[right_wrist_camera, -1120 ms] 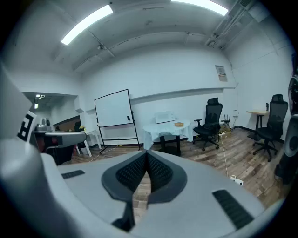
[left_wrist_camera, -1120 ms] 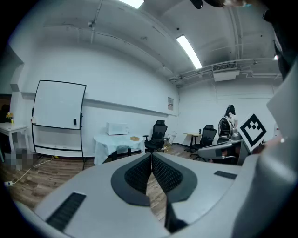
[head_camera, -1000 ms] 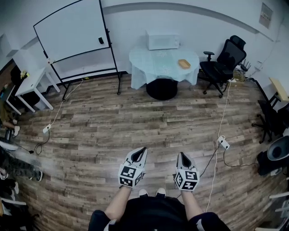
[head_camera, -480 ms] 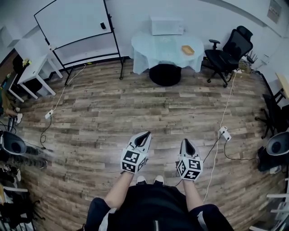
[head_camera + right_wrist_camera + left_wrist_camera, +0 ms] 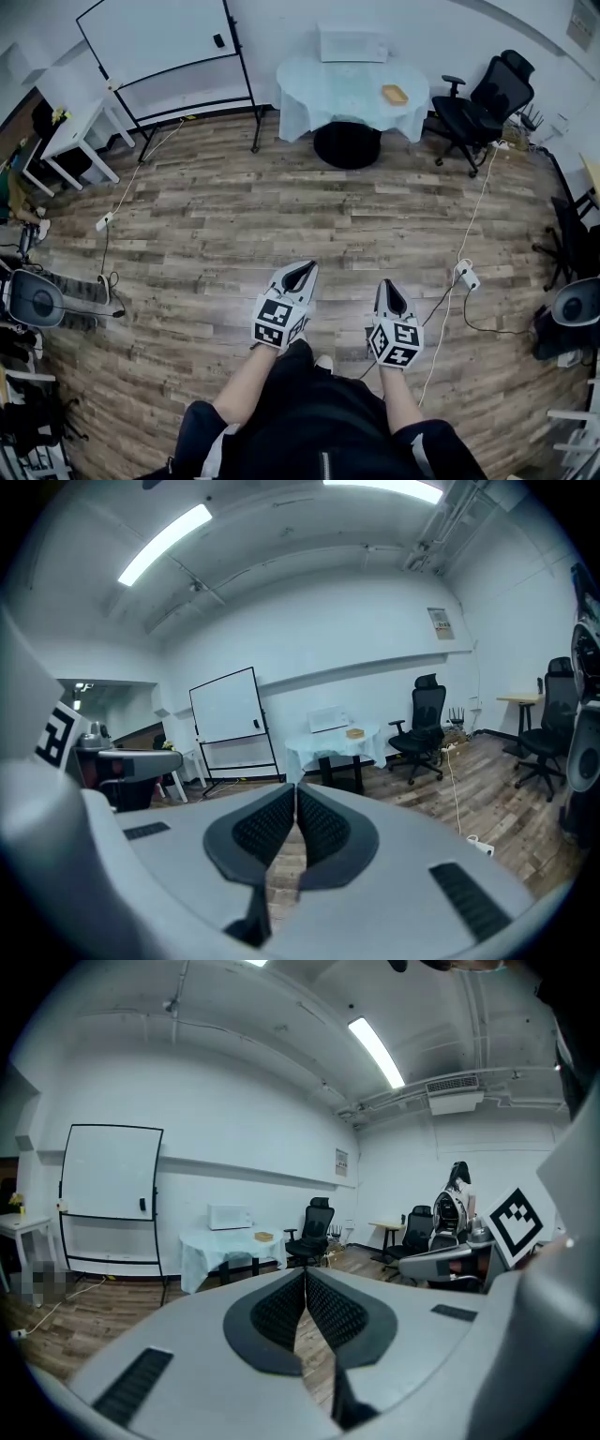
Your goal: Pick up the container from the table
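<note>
Head view: my left gripper (image 5: pixel 300 272) and right gripper (image 5: pixel 388 287) hang low, both pressed together on nothing. The container (image 5: pixel 395 94) sits far off at twelve o'clock on the table (image 5: pixel 319 80). The cable (image 5: pixel 469 216) at one o'clock could trip me.

Left gripper view: container (image 5: pixel 263 1237) tiny, at eleven o'clock.

Right gripper view: container (image 5: pixel 354 732) at one o'clock. If I arrive with the jaws closed, I'd knock it.

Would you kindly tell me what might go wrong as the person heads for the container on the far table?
1. The corded power strip lies on the floor ahead to the right; a foot may catch it on the walk over.
2. Both the left claw and right claw are shut and empty; unless one opens in time, it may shove the container along the table instead of gripping it.
</note>
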### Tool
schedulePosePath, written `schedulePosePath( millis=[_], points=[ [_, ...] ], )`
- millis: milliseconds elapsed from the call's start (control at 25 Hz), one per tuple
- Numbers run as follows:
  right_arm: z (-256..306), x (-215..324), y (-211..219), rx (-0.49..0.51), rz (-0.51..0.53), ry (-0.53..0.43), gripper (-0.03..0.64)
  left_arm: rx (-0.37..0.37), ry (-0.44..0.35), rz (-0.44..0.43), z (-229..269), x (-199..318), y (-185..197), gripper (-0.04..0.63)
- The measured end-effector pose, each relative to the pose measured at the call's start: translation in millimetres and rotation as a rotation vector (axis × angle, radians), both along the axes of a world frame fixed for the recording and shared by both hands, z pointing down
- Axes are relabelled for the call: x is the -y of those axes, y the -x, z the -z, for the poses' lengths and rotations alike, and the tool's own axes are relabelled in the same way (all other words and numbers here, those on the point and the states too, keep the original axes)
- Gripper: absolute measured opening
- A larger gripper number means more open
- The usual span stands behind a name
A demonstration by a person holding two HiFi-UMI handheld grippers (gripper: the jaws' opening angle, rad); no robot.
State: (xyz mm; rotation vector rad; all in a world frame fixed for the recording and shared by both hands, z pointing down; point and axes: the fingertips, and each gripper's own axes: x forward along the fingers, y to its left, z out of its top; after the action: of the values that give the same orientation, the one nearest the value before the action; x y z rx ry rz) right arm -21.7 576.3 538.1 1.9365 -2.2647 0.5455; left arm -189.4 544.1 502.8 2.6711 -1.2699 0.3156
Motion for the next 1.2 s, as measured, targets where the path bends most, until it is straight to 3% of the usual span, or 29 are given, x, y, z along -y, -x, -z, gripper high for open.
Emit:
schedulePosePath(
  millis=[440, 840, 1200],
  points=[
    [-10, 62, -15, -0.002, -0.003, 0.019, 0.025, -0.012, 0.003, -0.020, -8, 70, -24, 0.017],
    [-5, 178, -21, -0.011, -0.034, 0.015, 0.025, -0.010, 0.000, -0.069, -9, 188, -45, 0.017],
    [-5, 276, -18, -0.011, -0.066, 0.027, 0.025, -0.015, 0.023, -0.084, -13, 290, -38, 0.017]
  ],
)
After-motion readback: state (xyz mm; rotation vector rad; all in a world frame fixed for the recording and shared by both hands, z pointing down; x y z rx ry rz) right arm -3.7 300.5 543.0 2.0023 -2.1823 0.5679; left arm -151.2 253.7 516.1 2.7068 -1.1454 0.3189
